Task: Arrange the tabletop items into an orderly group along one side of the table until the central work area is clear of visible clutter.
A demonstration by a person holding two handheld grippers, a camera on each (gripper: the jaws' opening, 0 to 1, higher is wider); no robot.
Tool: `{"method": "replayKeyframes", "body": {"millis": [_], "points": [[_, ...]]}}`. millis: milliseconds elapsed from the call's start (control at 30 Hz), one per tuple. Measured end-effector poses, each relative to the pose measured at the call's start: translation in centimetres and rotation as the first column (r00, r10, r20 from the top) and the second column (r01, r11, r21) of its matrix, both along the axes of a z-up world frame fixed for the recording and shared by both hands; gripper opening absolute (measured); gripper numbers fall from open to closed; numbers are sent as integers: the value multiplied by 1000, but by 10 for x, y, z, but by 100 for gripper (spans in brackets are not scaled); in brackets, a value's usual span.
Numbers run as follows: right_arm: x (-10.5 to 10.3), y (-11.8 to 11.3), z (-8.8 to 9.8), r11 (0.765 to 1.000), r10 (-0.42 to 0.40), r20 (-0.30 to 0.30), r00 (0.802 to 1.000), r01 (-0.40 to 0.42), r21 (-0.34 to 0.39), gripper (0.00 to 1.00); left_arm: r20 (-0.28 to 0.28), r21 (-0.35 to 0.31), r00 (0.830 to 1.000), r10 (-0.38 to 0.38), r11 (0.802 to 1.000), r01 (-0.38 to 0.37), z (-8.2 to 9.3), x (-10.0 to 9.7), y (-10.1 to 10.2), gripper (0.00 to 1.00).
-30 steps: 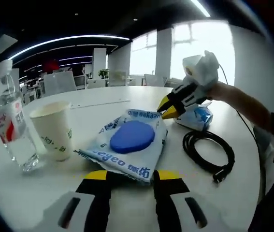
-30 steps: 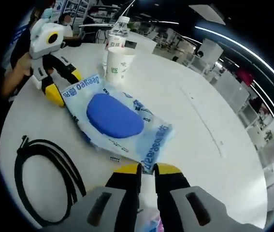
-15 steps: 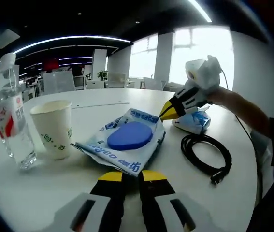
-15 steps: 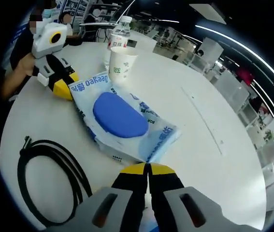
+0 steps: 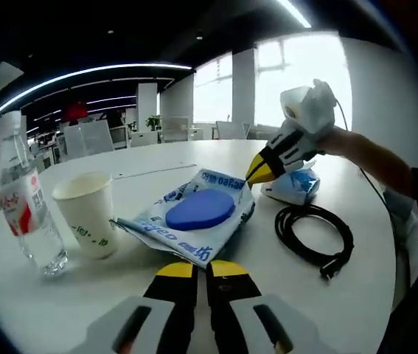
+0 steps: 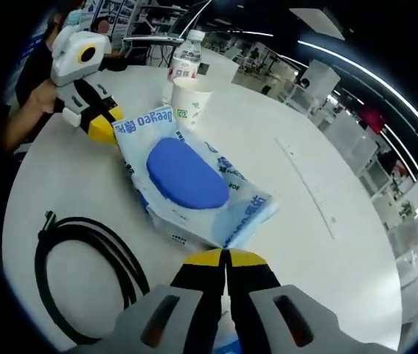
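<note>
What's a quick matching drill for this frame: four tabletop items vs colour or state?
Items:
1. wet wipes pack
2. paper cup
3. water bottle
4. cable

Descriptions:
A. black, coiled in a loop
B. clear, red label
C. blue oval lid on top
D. white, open top, upright

Pairs: 1-C, 2-D, 3-B, 4-A

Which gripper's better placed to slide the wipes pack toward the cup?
Probably left. The left gripper sits shut at the wipes pack edge nearest the cup. The right gripper is shut at the far corner, by the cable.
</note>
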State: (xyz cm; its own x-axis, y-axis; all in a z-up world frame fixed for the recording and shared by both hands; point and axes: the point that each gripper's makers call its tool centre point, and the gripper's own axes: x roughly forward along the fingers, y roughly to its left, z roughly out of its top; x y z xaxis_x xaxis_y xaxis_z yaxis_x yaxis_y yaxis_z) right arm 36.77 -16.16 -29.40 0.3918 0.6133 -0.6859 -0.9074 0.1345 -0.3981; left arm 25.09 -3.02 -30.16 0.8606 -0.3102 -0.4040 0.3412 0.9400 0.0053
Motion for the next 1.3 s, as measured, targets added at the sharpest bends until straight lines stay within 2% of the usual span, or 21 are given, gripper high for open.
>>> {"method": "replayKeyframes", "body": {"millis": [300, 600, 1300], "points": [[-1, -6, 17, 1000, -24, 18, 1000, 24, 21, 0, 26, -2, 999, -20, 1000, 20, 12, 3, 0, 2], [-7, -8, 26, 999, -43, 26, 999, 42, 33, 0, 43, -5, 999, -25, 1000, 25, 21, 2, 2, 2], [-26, -21, 33, 994, -97, 30, 995, 95, 47, 0, 48, 23, 996, -77, 997, 76, 31, 5, 3, 2]]}}
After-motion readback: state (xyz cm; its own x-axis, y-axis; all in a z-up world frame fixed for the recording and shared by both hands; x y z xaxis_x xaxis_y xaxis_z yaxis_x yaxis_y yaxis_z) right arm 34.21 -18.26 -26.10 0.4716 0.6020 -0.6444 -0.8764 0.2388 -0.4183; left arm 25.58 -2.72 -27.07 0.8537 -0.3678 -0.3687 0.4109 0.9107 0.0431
